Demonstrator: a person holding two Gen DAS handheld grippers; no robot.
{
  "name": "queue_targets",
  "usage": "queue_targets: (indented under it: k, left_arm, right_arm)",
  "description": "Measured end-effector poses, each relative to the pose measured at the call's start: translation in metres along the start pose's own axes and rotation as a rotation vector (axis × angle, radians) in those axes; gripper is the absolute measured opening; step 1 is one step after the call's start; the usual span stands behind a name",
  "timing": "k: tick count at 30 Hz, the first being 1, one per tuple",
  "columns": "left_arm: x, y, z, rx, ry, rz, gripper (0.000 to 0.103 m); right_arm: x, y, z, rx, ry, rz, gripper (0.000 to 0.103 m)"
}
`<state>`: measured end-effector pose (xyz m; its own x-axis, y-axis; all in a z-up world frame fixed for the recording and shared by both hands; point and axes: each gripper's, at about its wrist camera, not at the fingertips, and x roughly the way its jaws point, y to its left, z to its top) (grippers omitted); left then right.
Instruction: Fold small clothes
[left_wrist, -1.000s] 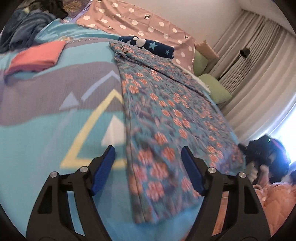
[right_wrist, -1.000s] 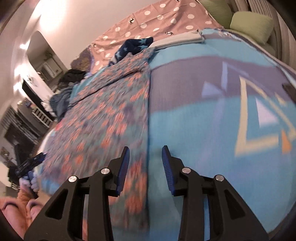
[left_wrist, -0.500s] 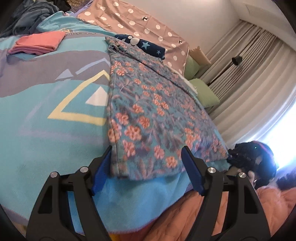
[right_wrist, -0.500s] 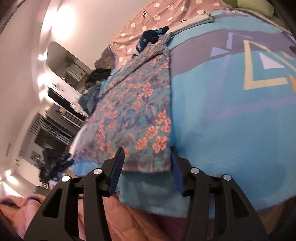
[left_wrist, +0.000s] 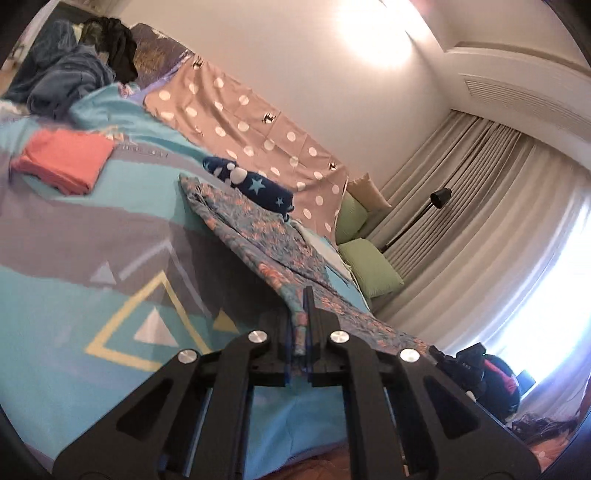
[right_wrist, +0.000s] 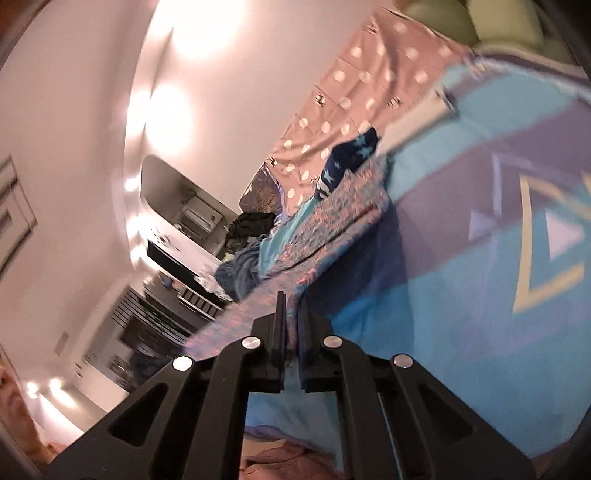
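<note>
**Flowery cloth held at two corners**

Cloth with orange flowers (left_wrist: 258, 236) lies long on the bed, on top of the blue blanket (left_wrist: 74, 295). Its near end is off the blanket now. Its far end rests by a dark blue bundle with stars (left_wrist: 255, 188).

The left gripper (left_wrist: 305, 314) is closed tight on the near edge of the cloth, and the cloth is pinched between its blue pads. The right gripper (right_wrist: 291, 321) is closed on the same edge too, at the other corner. The picture from that side is a bit blurry.

The cloth looks thin, soft and light. It sags between the two grips and hangs like a little tent, so I think it will bend anywhere and will not keep a shape by itself. It may slide a little on the blanket. Corners are the best place to hold it, one in each gripper, so the edge stays straight. To fold it, the held end should go over to the far end.

A folded pink cloth (left_wrist: 62, 162) sits farther back on the blanket.
</note>
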<state>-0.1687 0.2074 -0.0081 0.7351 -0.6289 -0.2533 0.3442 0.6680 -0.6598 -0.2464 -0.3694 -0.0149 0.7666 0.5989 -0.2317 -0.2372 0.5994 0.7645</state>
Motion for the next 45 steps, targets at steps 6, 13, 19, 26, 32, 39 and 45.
queue_targets:
  k: [6,13,19,26,32,39,45]
  left_arm:
    - [0.016,0.032,-0.015,-0.114,0.044,0.032,0.005]
    - [0.012,0.011,-0.003,-0.066,0.007,-0.022,0.005]
    - [-0.003,-0.017,0.017,-0.01,-0.063,-0.023,0.004]
    - [-0.03,-0.06,0.031,0.065,-0.121,-0.067,0.004]
    - [-0.012,-0.065,0.042,0.108,-0.096,-0.014,0.005]
    - [0.046,-0.026,0.041,0.023,0.026,0.066,0.005]
    - [0.063,-0.014,0.043,0.023,0.061,0.071,0.005]
  right_arm:
    - [0.003,-0.017,-0.009,0.062,0.016,-0.023,0.005]
    - [0.013,-0.002,-0.002,0.051,0.007,0.049,0.005]
    - [-0.004,0.036,0.02,-0.06,-0.088,0.069,0.005]
    - [-0.037,0.063,0.035,-0.11,-0.214,0.123,0.005]
    - [-0.063,0.087,0.042,-0.221,-0.307,0.048,0.001]
    - [-0.004,0.031,0.055,-0.103,-0.103,-0.184,0.005]
    - [0.024,-0.044,0.0,0.072,0.207,-0.329,0.028]
